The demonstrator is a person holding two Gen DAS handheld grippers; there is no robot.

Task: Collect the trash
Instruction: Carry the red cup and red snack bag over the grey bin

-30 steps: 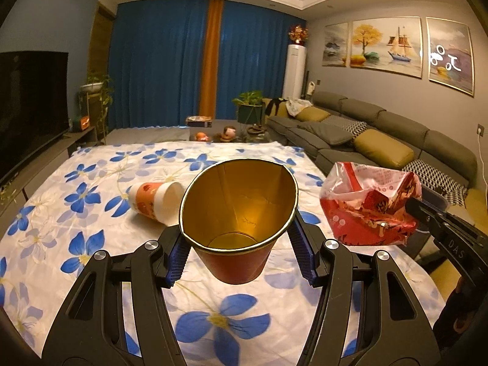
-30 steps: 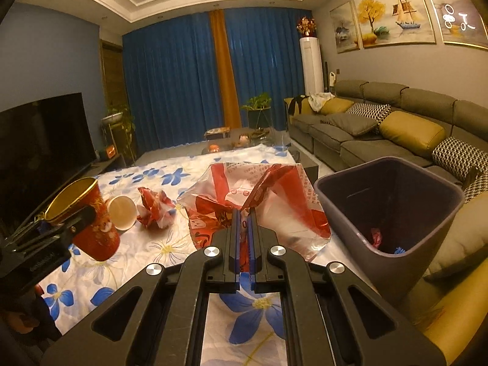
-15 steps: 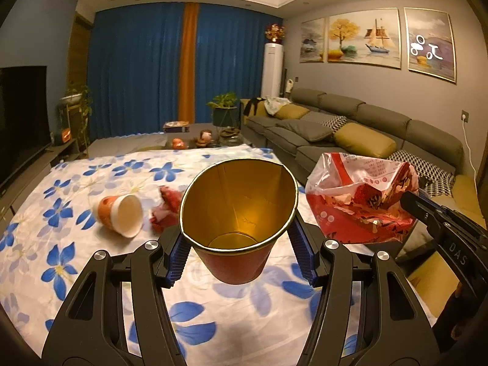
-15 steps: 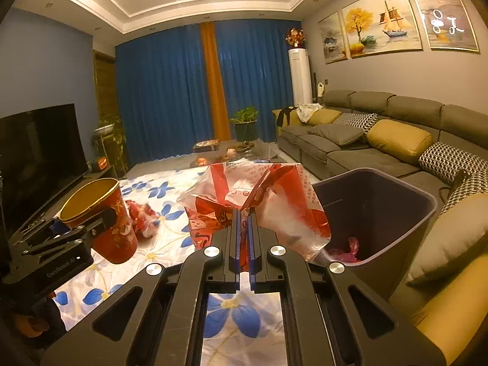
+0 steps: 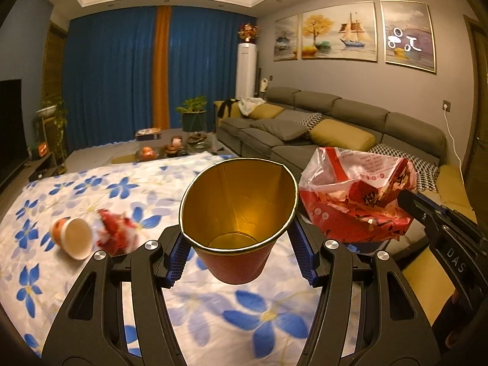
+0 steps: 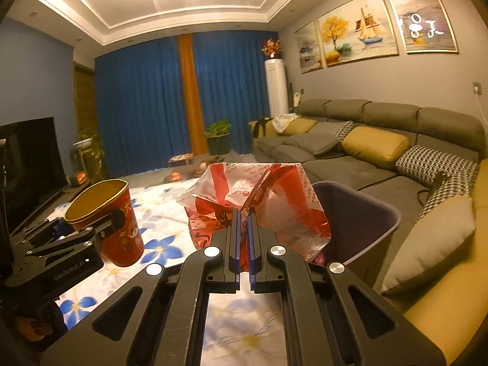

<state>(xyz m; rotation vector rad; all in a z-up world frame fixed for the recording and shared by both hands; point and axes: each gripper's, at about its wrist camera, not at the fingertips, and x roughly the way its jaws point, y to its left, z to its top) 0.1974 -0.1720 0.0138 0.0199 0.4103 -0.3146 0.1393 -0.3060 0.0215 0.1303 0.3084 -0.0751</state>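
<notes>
My left gripper (image 5: 239,254) is shut on a red paper cup with a gold inside (image 5: 238,213) and holds it upright above the floral cloth; the cup also shows in the right wrist view (image 6: 117,219). My right gripper (image 6: 243,213) is shut on a red and clear plastic bag (image 6: 259,201), held beside the rim of a dark trash bin (image 6: 366,222). The bag also shows in the left wrist view (image 5: 353,201). On the cloth lie a tipped orange paper cup (image 5: 71,236) and a crumpled red wrapper (image 5: 117,228).
The table has a white cloth with blue flowers (image 5: 91,189). A grey sofa with yellow cushions (image 6: 366,149) runs along the right. A television (image 6: 27,164) stands at the left. A low table with small items (image 5: 174,149) is farther back.
Both grippers have moved right and up with their loads. The bag is now closer to the bin's rim. The tipped cup and wrapper have slid left in the left wrist view.
</notes>
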